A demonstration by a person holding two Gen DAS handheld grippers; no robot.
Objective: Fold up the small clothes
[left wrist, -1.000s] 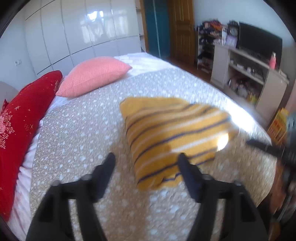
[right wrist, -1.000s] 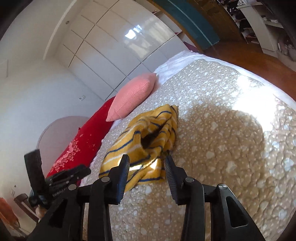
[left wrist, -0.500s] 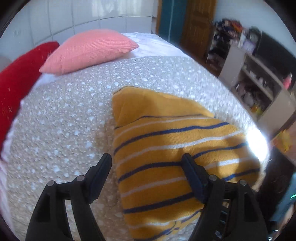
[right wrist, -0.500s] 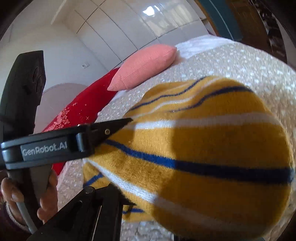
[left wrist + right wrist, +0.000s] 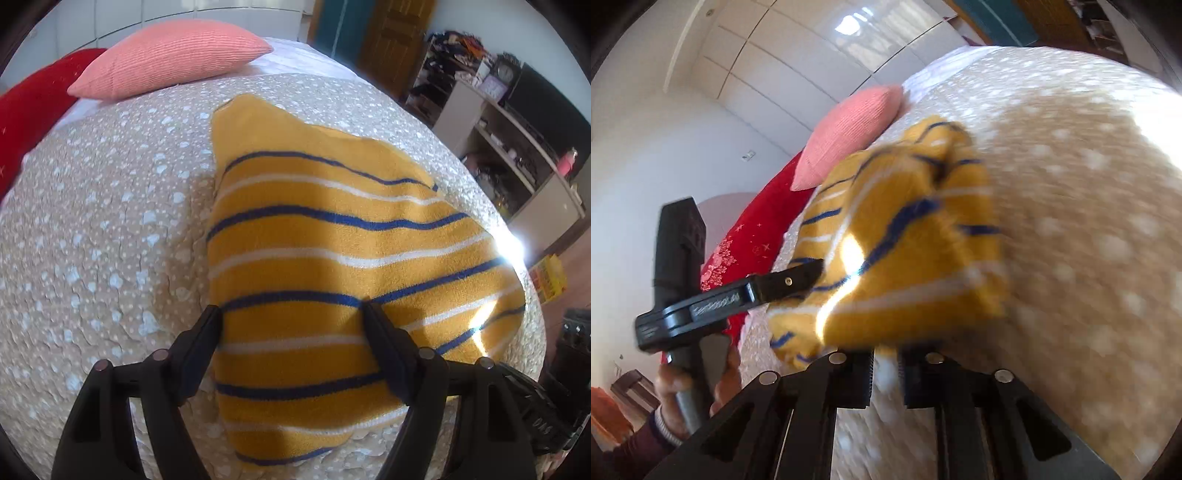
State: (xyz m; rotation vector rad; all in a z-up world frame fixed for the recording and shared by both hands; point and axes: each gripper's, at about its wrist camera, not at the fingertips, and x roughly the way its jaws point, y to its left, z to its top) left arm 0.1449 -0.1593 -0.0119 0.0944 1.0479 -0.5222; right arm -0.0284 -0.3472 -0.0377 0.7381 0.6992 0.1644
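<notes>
Right claw (image 5: 885, 373), half a second ago buried in the cloth (image 5: 332, 266), now looks nearly together, empty; left claw (image 5: 291, 332) gapes, straddling the cloth; fold laid

I see one garment: a small mustard-yellow fleecy knit garment with thin navy and white stripes (image 5: 321, 258). From the left wrist camera it lies spread on the bed, its plain yellow end at the far side and its striped body widening toward me and to the right, with sunlight on the right edge. From the right wrist camera the same garment (image 5: 905, 229) looks bunched and folded over itself, blurred.
</notes>
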